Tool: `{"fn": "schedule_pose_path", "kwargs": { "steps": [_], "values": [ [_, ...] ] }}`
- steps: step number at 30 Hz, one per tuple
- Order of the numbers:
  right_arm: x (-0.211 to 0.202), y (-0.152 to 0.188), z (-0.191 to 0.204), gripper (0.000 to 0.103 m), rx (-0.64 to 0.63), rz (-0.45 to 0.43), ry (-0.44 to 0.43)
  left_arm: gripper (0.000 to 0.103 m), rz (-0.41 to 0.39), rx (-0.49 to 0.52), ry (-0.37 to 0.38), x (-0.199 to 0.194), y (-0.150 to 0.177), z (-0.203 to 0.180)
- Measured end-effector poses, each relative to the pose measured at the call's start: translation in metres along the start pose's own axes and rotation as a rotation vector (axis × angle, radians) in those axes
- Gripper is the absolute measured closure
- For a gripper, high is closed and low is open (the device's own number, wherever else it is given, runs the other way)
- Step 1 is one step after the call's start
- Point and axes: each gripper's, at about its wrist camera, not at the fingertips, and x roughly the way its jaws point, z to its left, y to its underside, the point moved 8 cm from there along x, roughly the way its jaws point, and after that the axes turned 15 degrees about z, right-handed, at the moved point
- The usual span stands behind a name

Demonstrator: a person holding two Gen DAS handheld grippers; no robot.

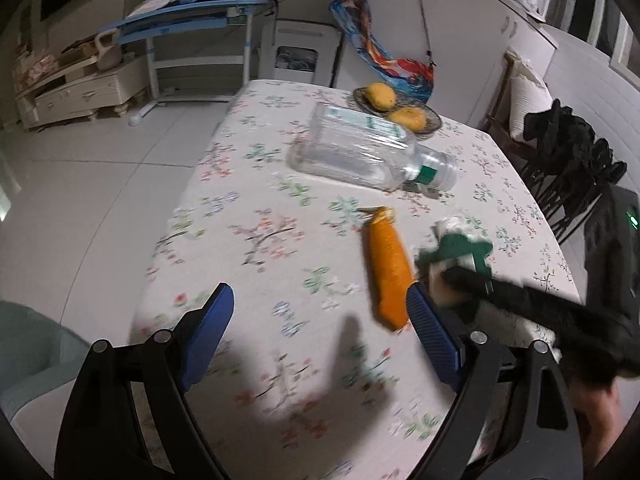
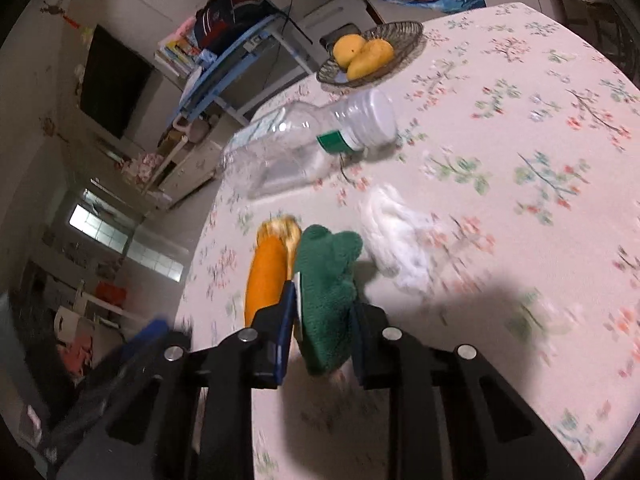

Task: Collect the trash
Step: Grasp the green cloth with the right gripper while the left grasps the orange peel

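Note:
My right gripper (image 2: pixel 324 316) is shut on a green knitted plush piece (image 2: pixel 326 280) above the floral tablecloth (image 2: pixel 520 120). The plush also shows in the left wrist view (image 1: pixel 460 248), with the right gripper (image 1: pixel 452 280) reaching in from the right. An orange plush carrot body (image 1: pixel 390 272) lies on the cloth just left of it, also in the right wrist view (image 2: pixel 266 276). A crumpled white tissue (image 2: pixel 400 236) lies to the right. An empty clear plastic bottle (image 1: pixel 360 148) lies on its side further back. My left gripper (image 1: pixel 320 320) is open and empty over the near cloth.
A woven dish with two yellow mangoes (image 1: pixel 396 108) stands at the table's far edge. A chair with dark clothes (image 1: pixel 568 152) stands at the right. A blue desk (image 1: pixel 192 20) and a low cabinet (image 1: pixel 80 92) stand beyond the tiled floor (image 1: pixel 100 184).

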Motion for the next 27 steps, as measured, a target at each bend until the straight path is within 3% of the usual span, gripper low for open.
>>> {"fn": "schedule_pose_path", "kwargs": {
  "steps": [4, 9, 19, 27],
  "values": [
    [-0.013, 0.017, -0.008, 0.078, -0.021, 0.044, 0.037, 0.018, 0.011, 0.049, -0.017, 0.014, -0.009, -0.019],
    [-0.026, 0.031, -0.02, 0.078, -0.03, 0.024, 0.079, 0.019, 0.029, 0.073, -0.043, 0.032, -0.019, -0.031],
    [-0.024, 0.022, -0.023, 0.077, 0.007, 0.004, 0.02, 0.019, 0.044, 0.105, -0.057, 0.048, -0.024, -0.044],
    [-0.026, 0.023, -0.024, 0.076, 0.005, -0.01, 0.013, 0.032, 0.057, 0.133, -0.042, 0.054, -0.022, -0.051]
  ]
}}
